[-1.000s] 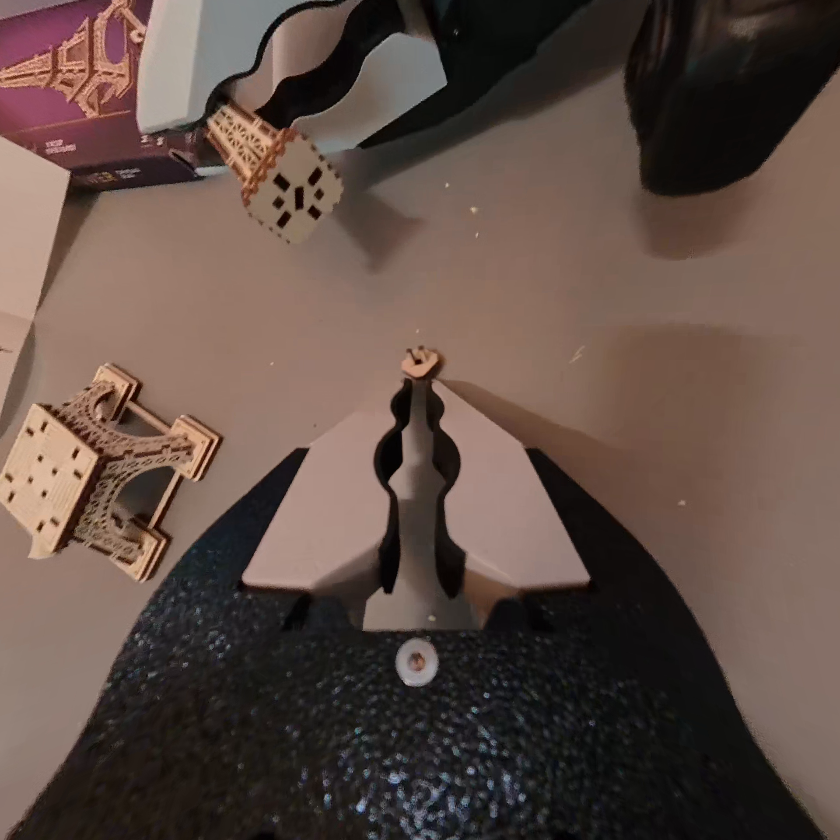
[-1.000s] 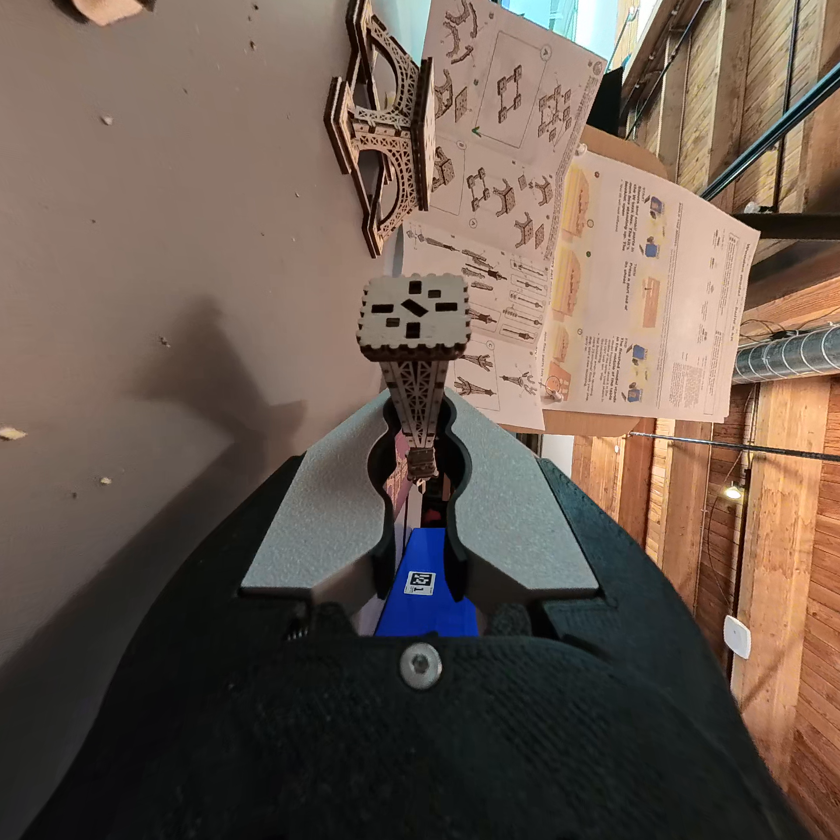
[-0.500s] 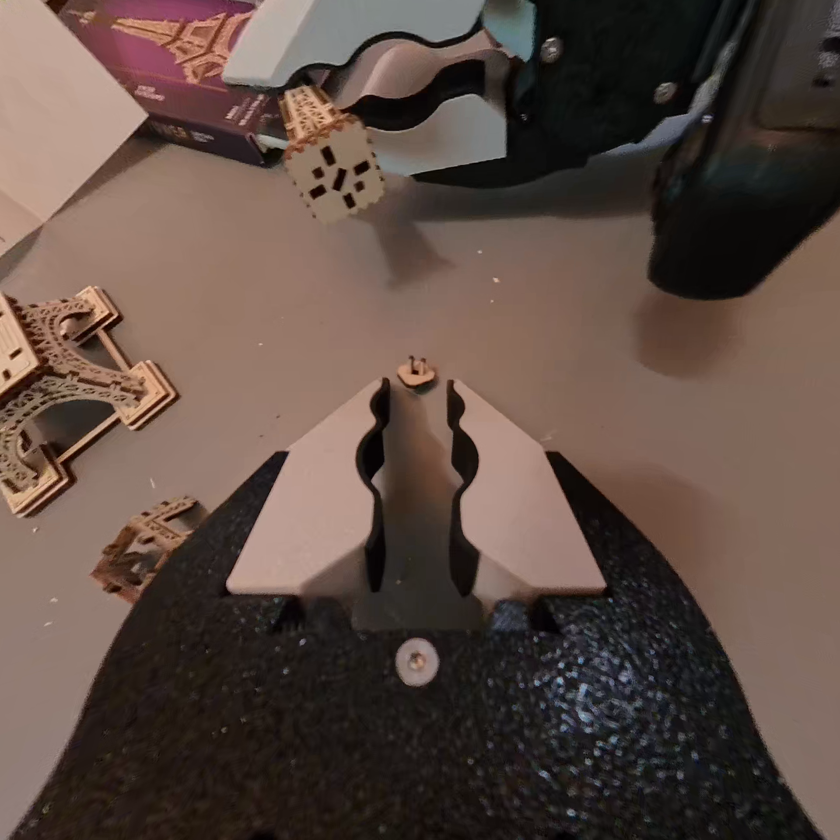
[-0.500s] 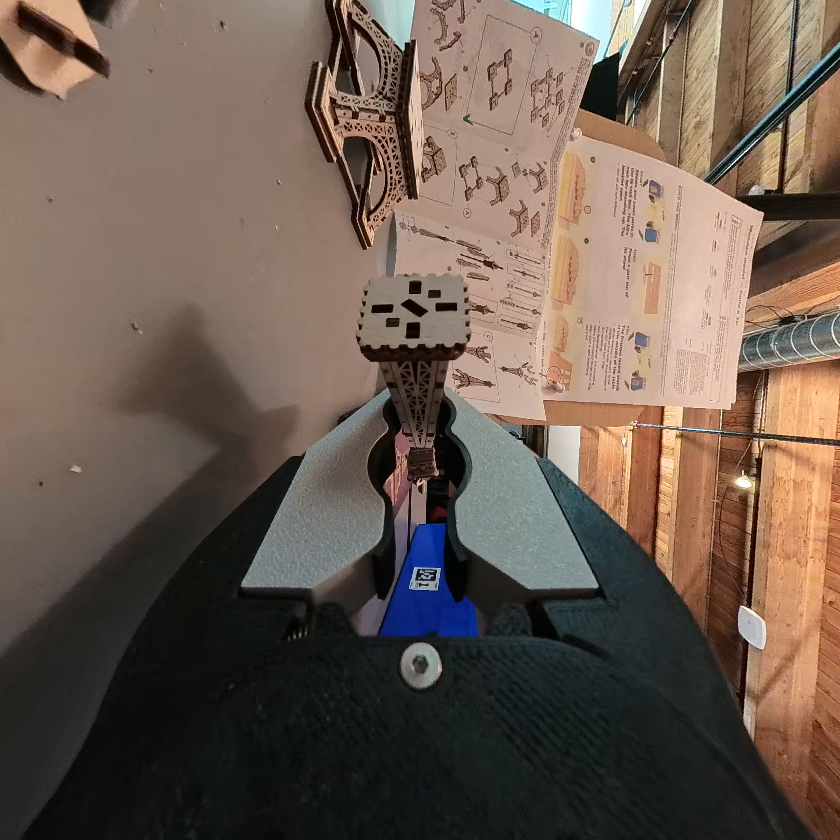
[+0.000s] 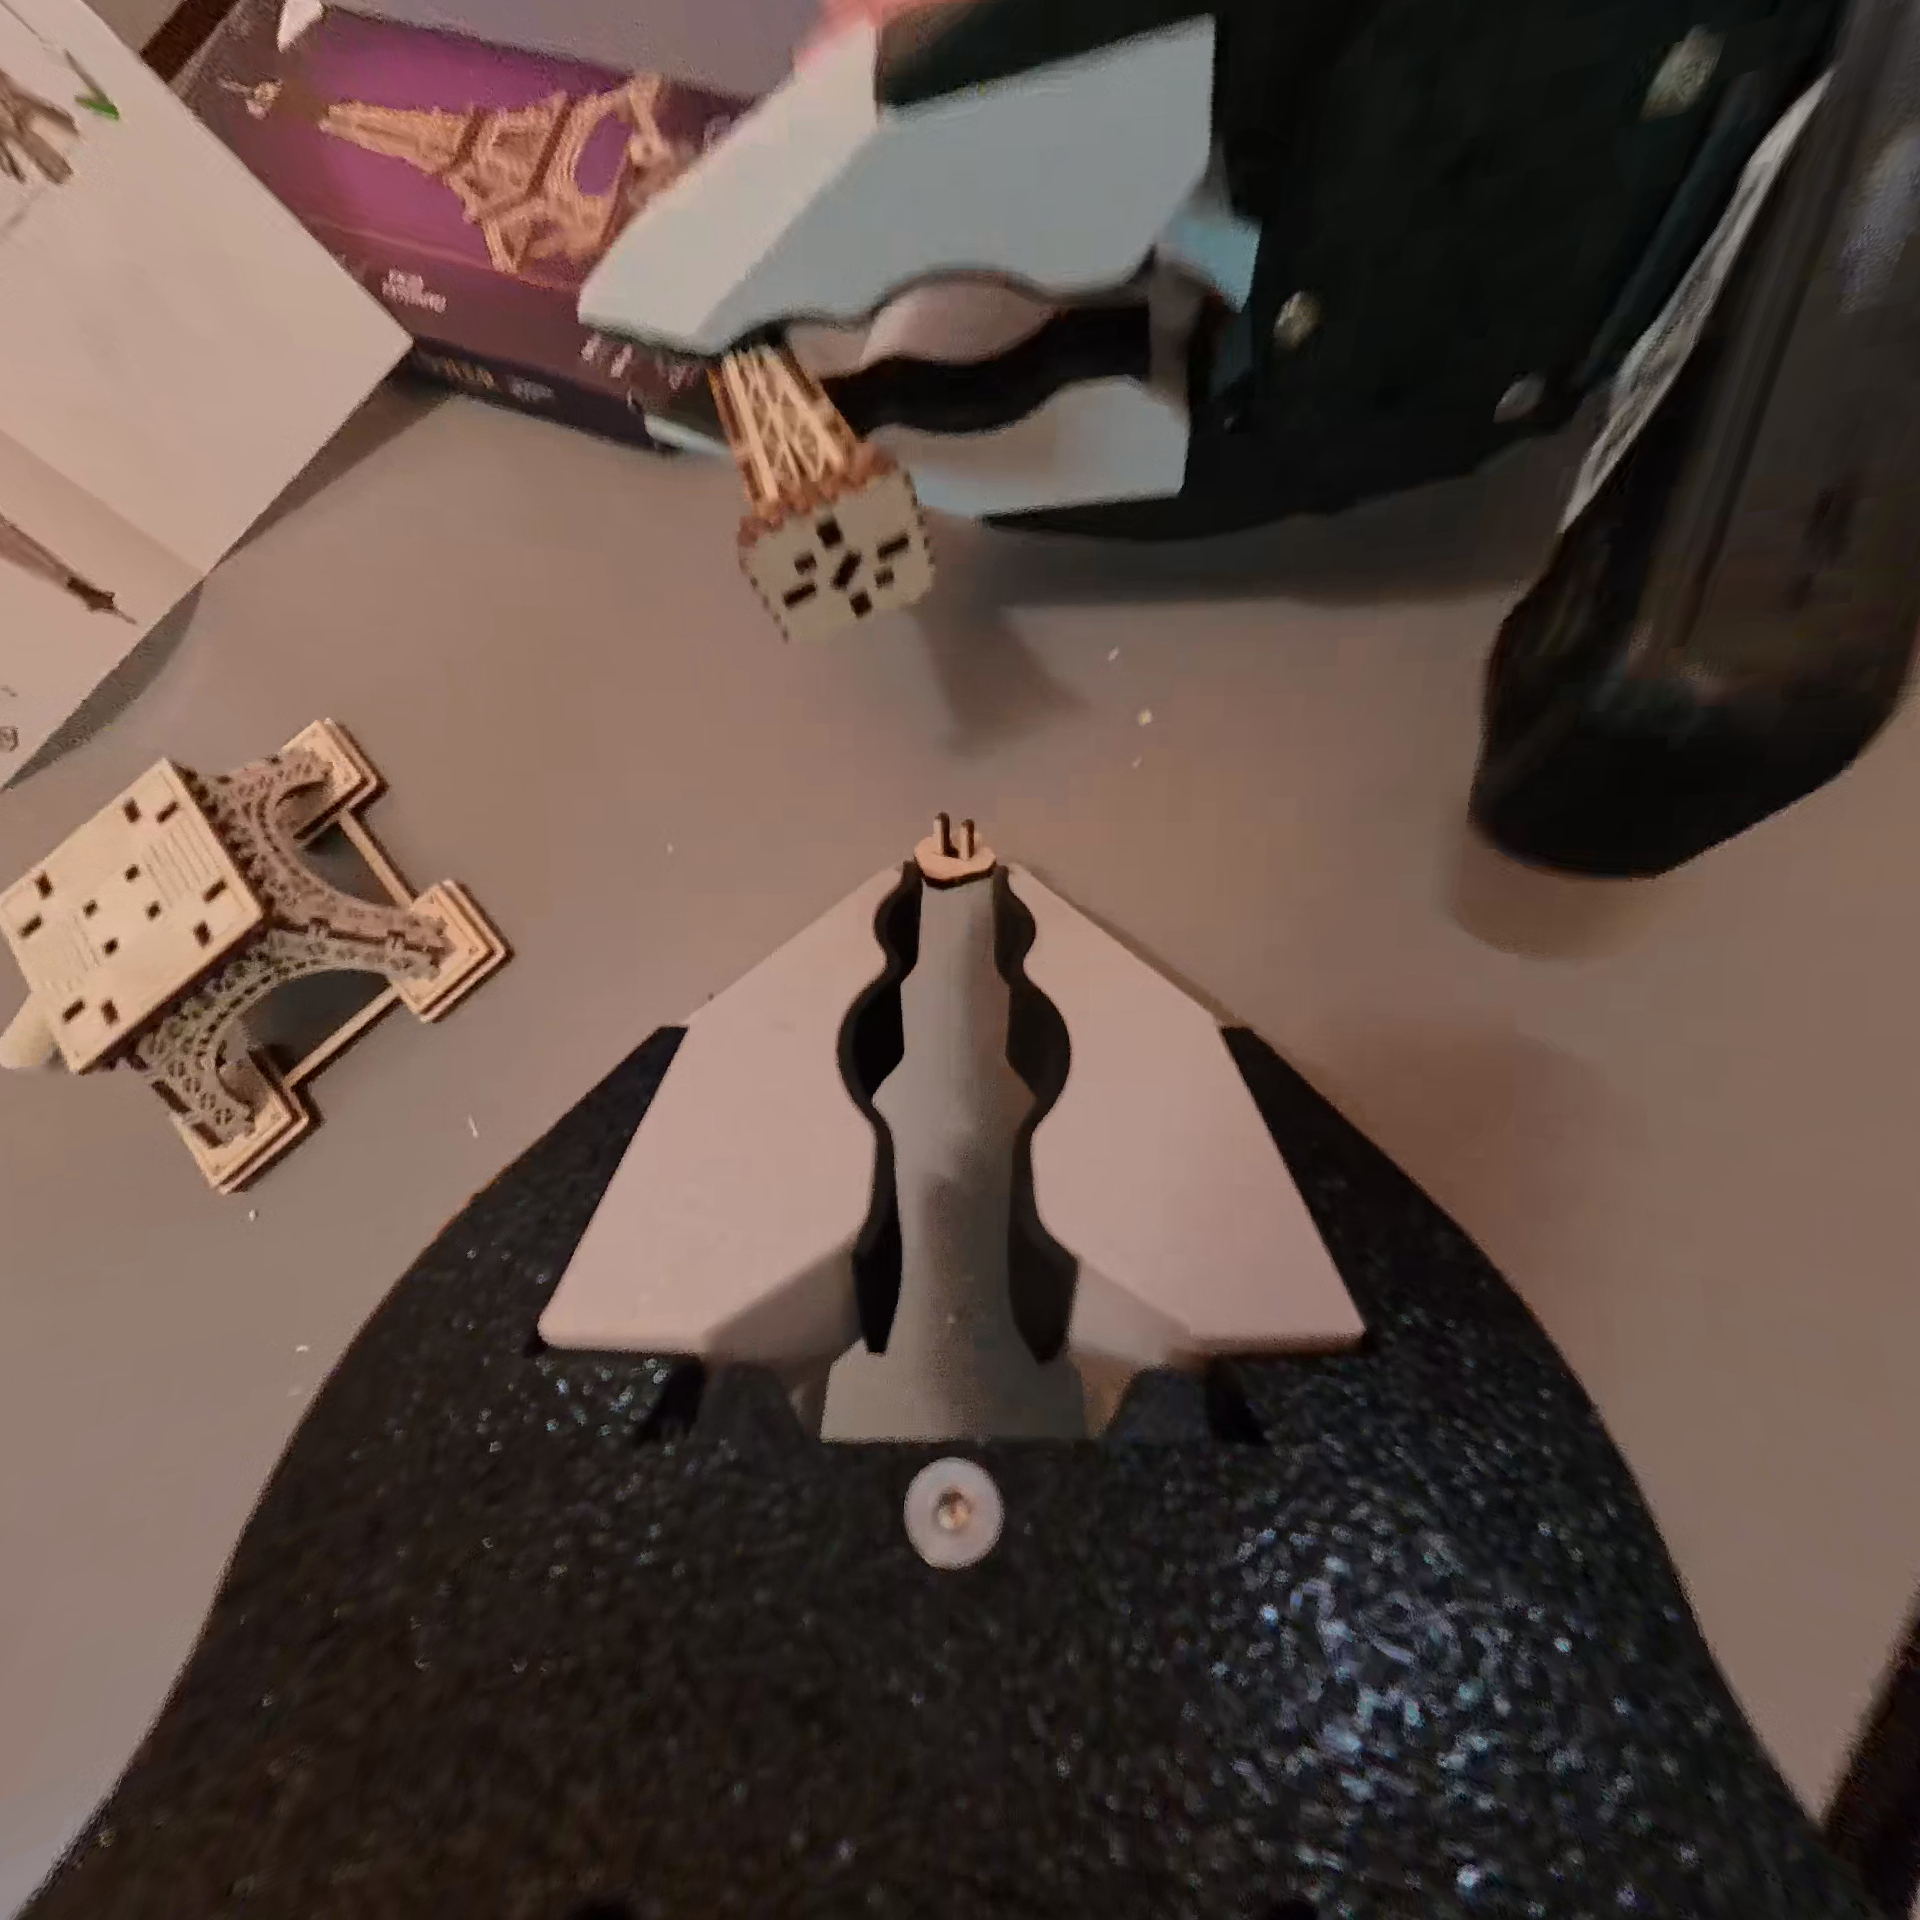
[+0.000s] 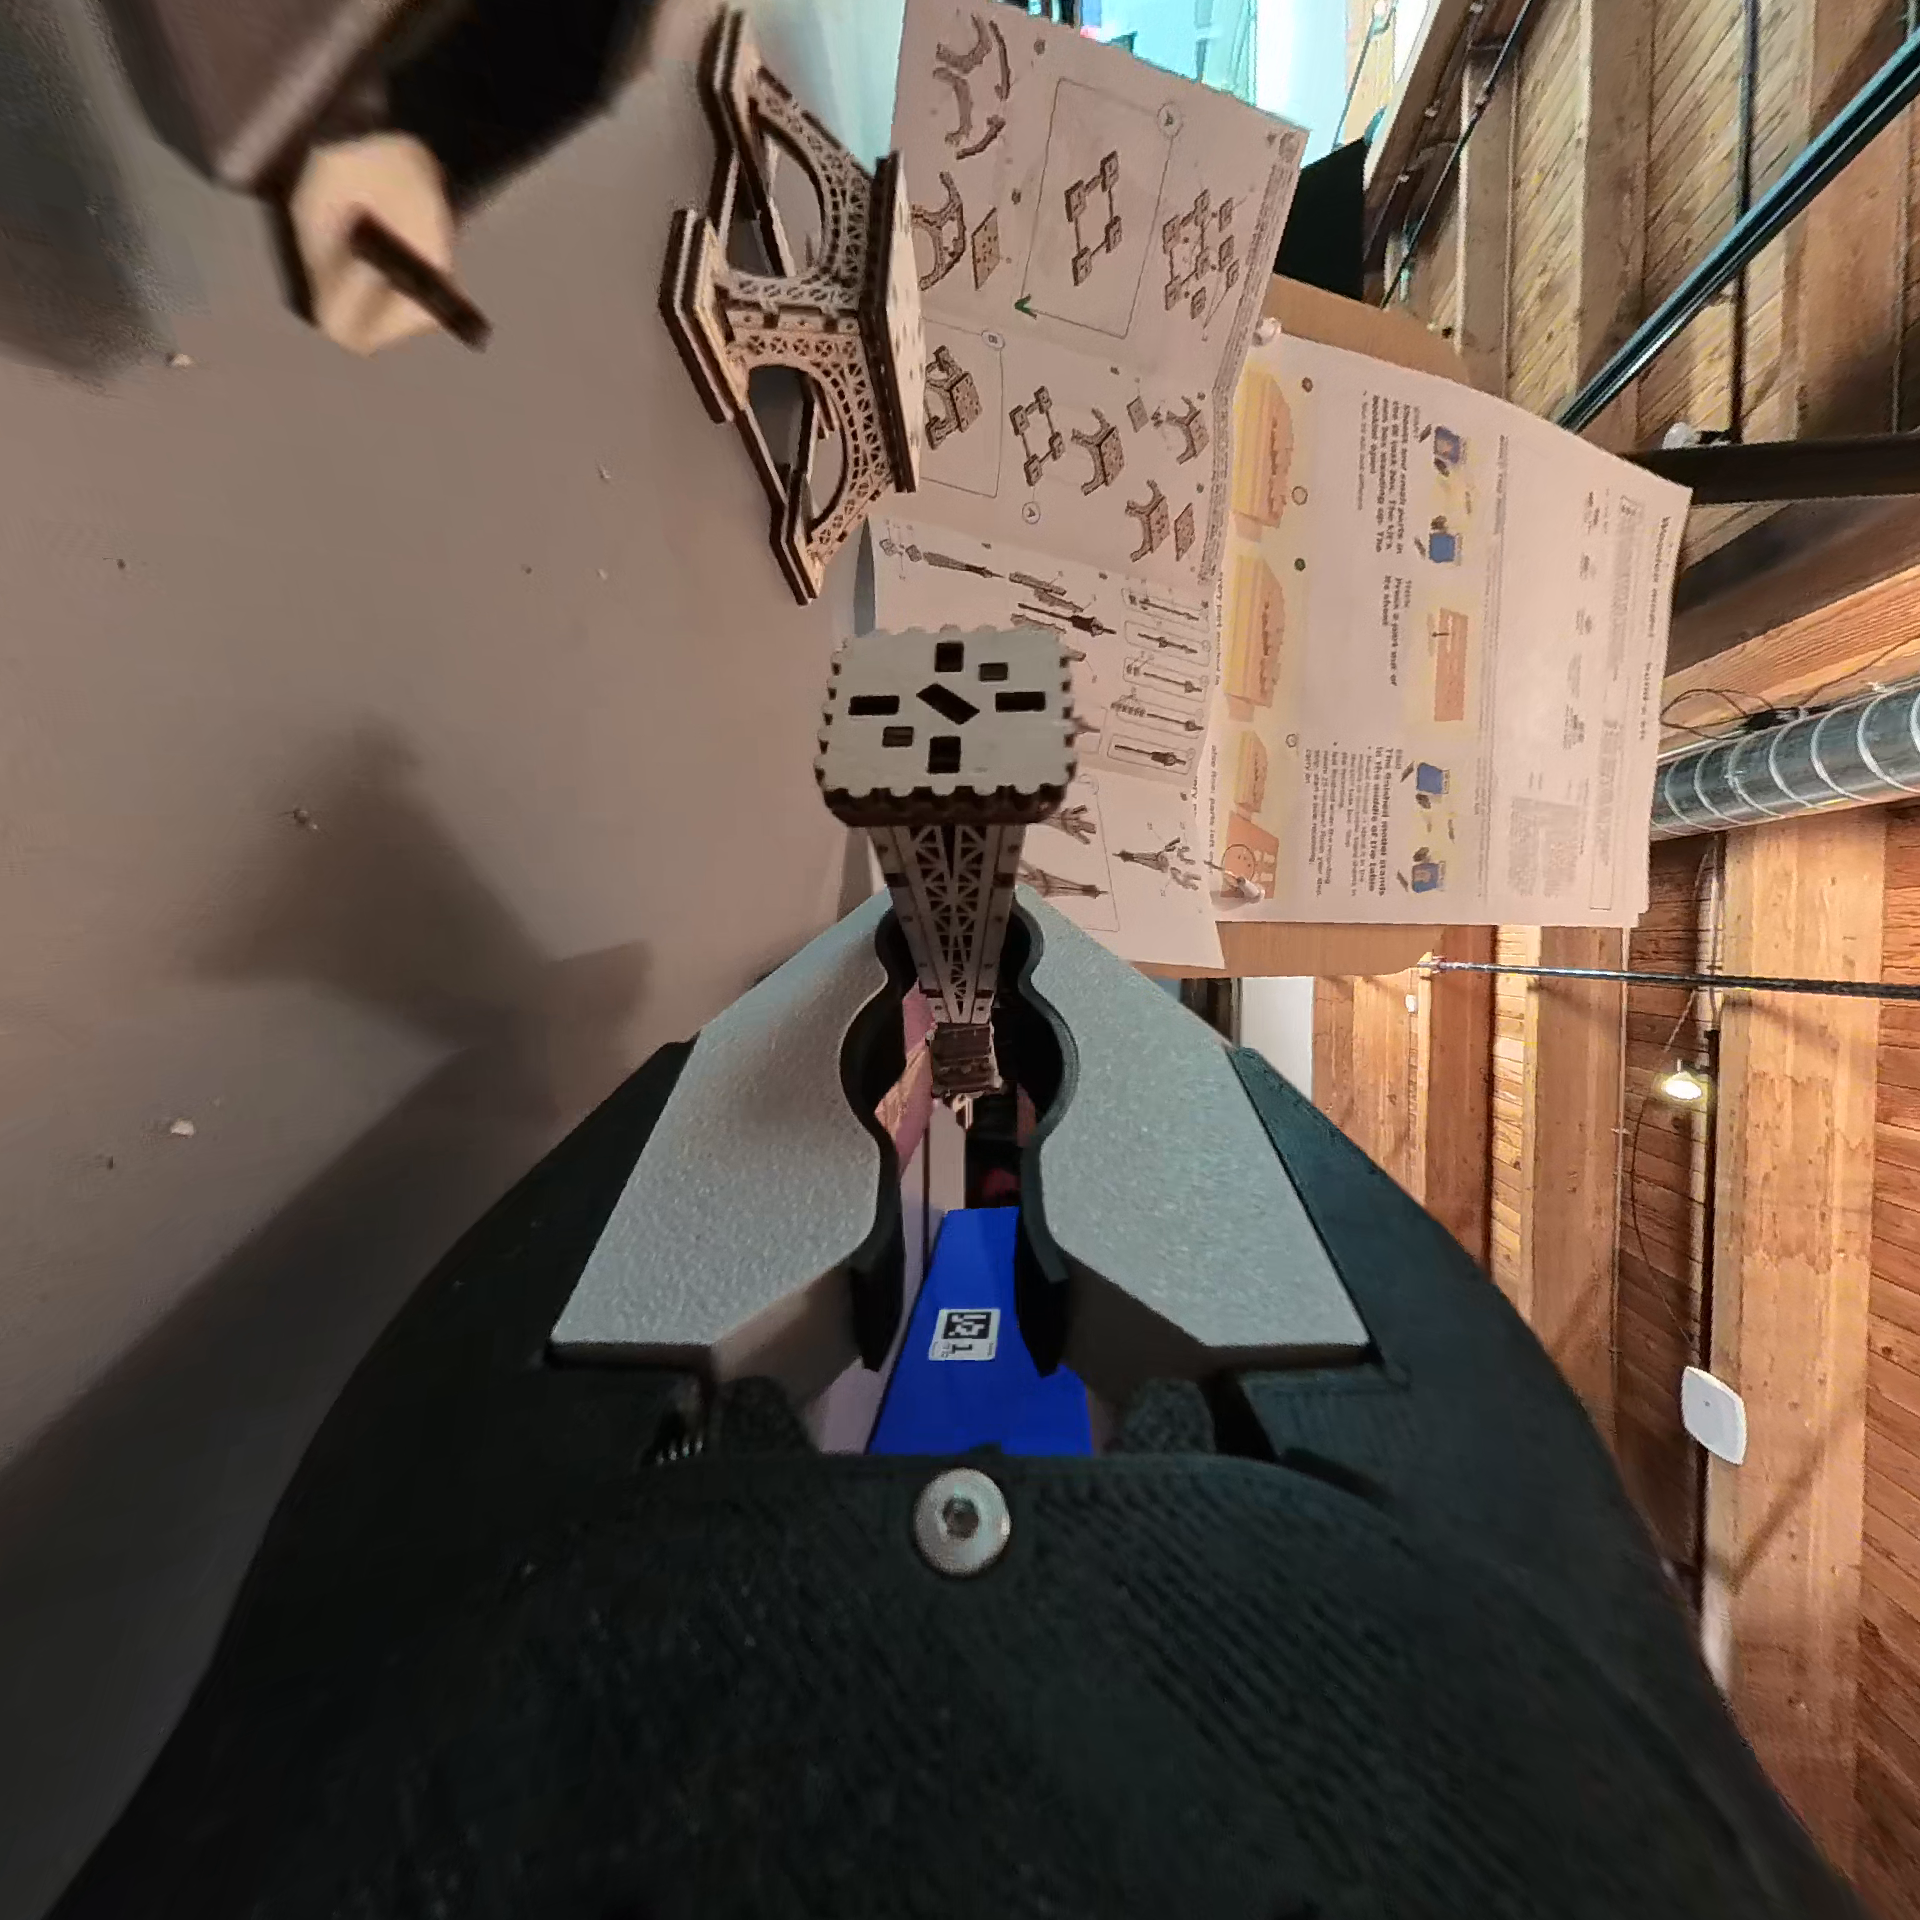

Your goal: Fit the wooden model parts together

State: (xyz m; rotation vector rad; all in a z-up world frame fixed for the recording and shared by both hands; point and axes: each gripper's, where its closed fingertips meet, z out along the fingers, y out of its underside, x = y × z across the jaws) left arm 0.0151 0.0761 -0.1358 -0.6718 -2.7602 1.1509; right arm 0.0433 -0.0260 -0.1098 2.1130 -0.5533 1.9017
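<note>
My left gripper (image 5: 954, 883) is shut on a small round wooden piece with two prongs (image 5: 952, 858), pinched at the very fingertips just over the grey table (image 5: 1351, 1039). My right gripper (image 6: 951, 940) is shut on the tapered lattice tower section (image 6: 945, 727), whose square slotted platform points outward. In the left wrist view this gripper (image 5: 904, 343) holds the section (image 5: 821, 520) above the table at the far middle. The arched tower base (image 5: 208, 956) stands on the table at the left; it also shows in the right wrist view (image 6: 821, 343).
A purple model box (image 5: 468, 208) and white instruction sheets (image 5: 135, 312) lie at the far left. The sheets (image 6: 1091, 416) also show beyond the tower base, over brown cardboard. The left gripper (image 6: 353, 239) shows blurred at the top left. Wooden walls (image 6: 1766, 1247) stand at the right. My hands' fingertips stand some 11 centimetres from each other.
My left gripper's jaws were apart half a second ago with the small piece lying in front; now they are closed on it. The right gripper and its tower section have come nearer.
</note>
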